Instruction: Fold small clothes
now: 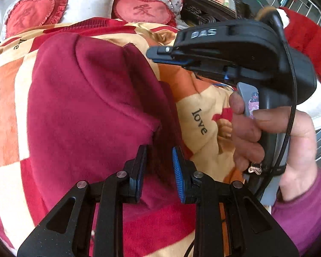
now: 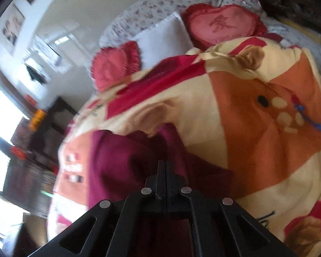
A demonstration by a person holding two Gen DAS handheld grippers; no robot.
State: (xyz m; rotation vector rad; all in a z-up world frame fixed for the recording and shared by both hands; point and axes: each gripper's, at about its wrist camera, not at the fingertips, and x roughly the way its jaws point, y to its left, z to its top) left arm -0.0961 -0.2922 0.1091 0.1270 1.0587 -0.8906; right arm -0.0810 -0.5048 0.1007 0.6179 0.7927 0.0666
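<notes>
A dark red fleece garment [image 1: 92,107] lies on a patterned blanket [image 1: 205,111] on a bed. My left gripper [image 1: 159,165] is open, its blue-padded fingers astride the garment's near right edge. My right gripper [image 1: 152,54] shows in the left wrist view, held in a hand above the garment's right side, its fingers together. In the right wrist view the right gripper [image 2: 165,162] is shut, with the garment [image 2: 117,162] just beyond and under its tips. Whether cloth is pinched between them I cannot tell.
Two red heart-shaped cushions [image 1: 143,8] [image 1: 32,12] and a white pillow [image 1: 87,4] lie at the head of the bed. A dark wooden side table [image 1: 203,6] and a metal rail [image 1: 299,2] stand at the right. Dark furniture [image 2: 45,132] stands beside the bed.
</notes>
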